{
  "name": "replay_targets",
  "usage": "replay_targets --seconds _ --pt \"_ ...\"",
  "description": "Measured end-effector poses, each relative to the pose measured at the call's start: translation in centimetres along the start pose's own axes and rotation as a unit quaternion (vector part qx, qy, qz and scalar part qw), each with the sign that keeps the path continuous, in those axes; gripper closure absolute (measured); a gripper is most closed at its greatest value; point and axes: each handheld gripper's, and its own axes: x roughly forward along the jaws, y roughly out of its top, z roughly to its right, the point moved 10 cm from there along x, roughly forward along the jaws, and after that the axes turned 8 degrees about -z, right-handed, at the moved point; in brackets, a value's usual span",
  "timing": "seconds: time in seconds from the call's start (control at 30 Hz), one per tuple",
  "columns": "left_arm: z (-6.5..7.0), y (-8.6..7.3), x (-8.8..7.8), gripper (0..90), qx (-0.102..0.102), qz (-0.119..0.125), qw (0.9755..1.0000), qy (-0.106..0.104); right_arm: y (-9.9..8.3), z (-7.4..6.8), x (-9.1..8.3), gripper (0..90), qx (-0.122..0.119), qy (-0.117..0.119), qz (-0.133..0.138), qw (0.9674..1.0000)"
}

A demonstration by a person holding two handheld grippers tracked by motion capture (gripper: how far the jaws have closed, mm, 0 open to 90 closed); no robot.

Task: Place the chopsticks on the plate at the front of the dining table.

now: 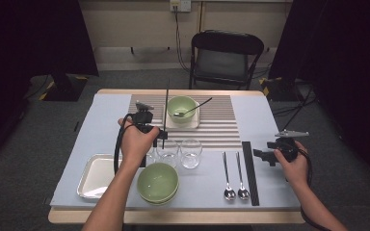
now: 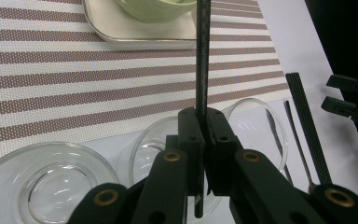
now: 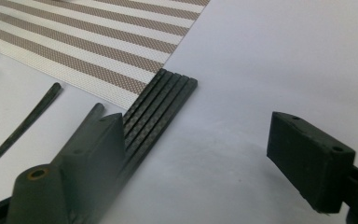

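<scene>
We are partway through laying a place setting, as we read it. Our left gripper [image 1: 160,132] has its fingers [image 2: 192,135] pinched on a single black chopstick [image 2: 202,56], held roughly upright above the worktop [image 1: 106,125], over the drinking glasses [image 1: 191,153] and just short of the striped placemat [image 1: 221,126]. On that mat a green bowl [image 1: 181,108] already stands on a small square tray [image 1: 192,122] with a dark spoon [image 1: 196,108] resting in it, so that part looks done.

Our right gripper [image 1: 265,158] hovers with its fingers [image 3: 307,158] spread wide and holding nothing, right beside the bundle of remaining black chopsticks [image 3: 161,100] lying flat on the pale cloth at the mat's edge. We would judge that its next job is to take a second stick from there.

Left untouched: the two metal spoons [image 1: 235,173] beside the bundle, the stacked green bowls [image 1: 157,183] near the front edge, and the empty metal tray [image 1: 96,175] at our left. The carried chopstick has yet to be set down.
</scene>
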Motion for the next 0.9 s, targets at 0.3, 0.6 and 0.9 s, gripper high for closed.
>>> replay_targets --seconds 0.3,0.6,0.9 --pt "0.1 0.1 -0.1 87.0 0.003 -0.001 1.0000 0.001 -0.9 0.9 -0.1 18.6 -0.003 -0.014 -0.006 0.9999" --pt "-0.1 0.2 -0.3 87.0 0.004 0.000 1.0000 0.005 -1.6 1.3 0.2 17.7 -0.023 -0.036 -0.015 0.9990" --pt "-0.1 0.4 -0.4 87.0 0.003 0.001 1.0000 0.007 -2.0 1.4 0.4 15.8 -0.049 -0.064 -0.024 0.9964"
